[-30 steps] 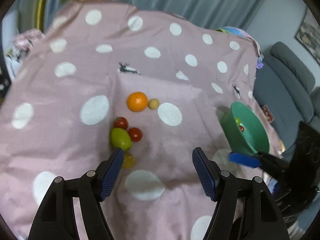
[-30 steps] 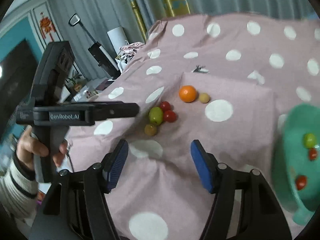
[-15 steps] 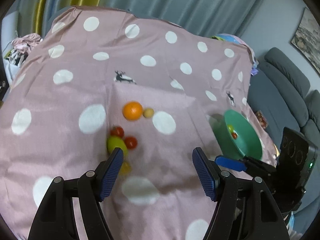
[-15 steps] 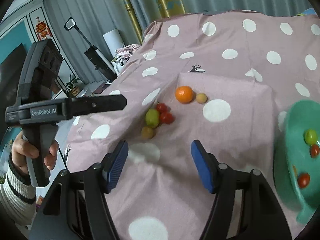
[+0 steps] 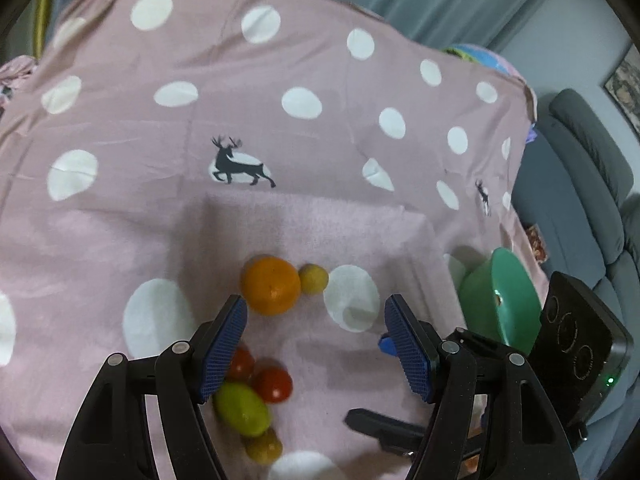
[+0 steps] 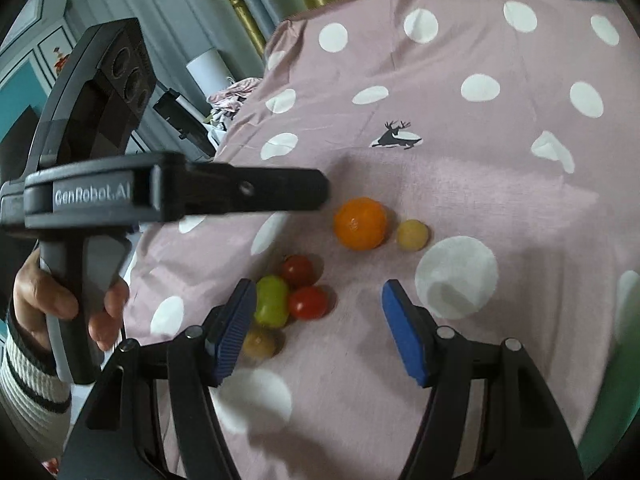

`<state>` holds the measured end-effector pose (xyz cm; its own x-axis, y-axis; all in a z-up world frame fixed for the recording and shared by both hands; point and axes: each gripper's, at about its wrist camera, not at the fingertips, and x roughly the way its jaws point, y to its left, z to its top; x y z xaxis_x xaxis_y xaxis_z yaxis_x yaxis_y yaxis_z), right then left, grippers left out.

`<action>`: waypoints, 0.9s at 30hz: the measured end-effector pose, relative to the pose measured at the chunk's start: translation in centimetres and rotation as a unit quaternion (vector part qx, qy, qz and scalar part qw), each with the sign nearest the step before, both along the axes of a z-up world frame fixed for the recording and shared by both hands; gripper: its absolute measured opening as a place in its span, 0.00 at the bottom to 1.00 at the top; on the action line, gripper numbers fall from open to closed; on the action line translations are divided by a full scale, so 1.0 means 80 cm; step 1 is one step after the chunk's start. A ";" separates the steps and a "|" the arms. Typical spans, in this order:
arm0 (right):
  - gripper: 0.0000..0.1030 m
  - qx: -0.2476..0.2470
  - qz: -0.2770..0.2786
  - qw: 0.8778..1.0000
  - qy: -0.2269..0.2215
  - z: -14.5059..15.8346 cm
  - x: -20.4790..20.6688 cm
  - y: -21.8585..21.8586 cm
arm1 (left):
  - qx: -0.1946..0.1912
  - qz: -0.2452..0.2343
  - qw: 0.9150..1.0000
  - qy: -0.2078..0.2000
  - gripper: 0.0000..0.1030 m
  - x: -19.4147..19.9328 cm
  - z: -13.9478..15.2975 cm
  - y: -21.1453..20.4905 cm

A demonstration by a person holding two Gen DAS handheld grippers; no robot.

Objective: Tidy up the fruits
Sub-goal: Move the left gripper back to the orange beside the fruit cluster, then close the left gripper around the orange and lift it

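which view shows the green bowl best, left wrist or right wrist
The left wrist view. There the green bowl shows its rim and outer wall at the right, tilted, beside the right gripper, though its inside is hidden. The right wrist view catches only a blurred green sliver at the far right edge.

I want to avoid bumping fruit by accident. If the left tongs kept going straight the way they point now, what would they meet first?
Probably the orange, just ahead near the left finger; the left tongs stand open and empty. Depth is unclear, so bare pink cloth might come first.
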<state>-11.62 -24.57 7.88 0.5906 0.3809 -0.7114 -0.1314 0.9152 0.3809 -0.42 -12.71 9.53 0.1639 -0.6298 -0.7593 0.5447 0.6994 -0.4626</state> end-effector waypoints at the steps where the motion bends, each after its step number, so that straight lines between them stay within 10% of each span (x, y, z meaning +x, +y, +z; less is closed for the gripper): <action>1: 0.64 0.005 -0.002 1.000 0.003 -0.004 0.004 -0.001 | 0.005 -0.003 1.000 0.003 0.69 0.004 -0.005 -0.006; 27: 0.40 0.080 -0.020 0.994 0.077 -0.073 0.097 -0.013 | 0.049 -0.037 0.996 0.057 0.57 0.056 -0.067 -0.028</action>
<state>-3.90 -25.59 2.06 0.4966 0.4758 -0.7259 -0.0261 0.8441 0.5355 4.04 -14.94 4.20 0.0292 -0.5589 -0.8287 0.5449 0.7039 -0.4556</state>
